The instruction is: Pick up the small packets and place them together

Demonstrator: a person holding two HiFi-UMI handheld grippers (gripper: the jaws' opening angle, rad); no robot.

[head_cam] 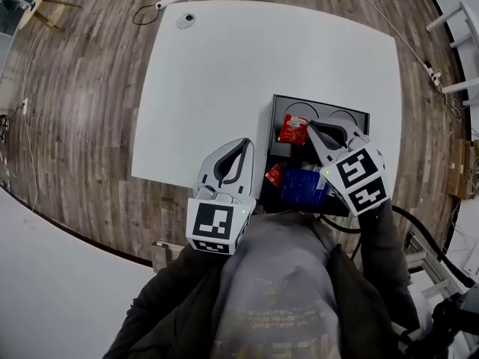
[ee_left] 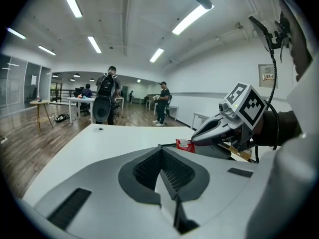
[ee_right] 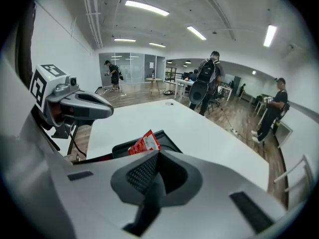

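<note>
Left gripper (ee_left: 160, 147) sits pressed together, empty. Right gripper (head_cam: 313, 128) pinches a small red foil packet (head_cam: 293, 130) over the black rectangular plastic tray (head_cam: 352, 116).

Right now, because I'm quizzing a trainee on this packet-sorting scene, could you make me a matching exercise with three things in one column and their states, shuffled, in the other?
Things:
1. far red packet
2. blue packet
3. left hand-held gripper

States:
a. shut, with nothing in it
b. lying in the black tray
c. pinched by the right hand-held gripper

Pairs: 1-c, 2-b, 3-a
</note>
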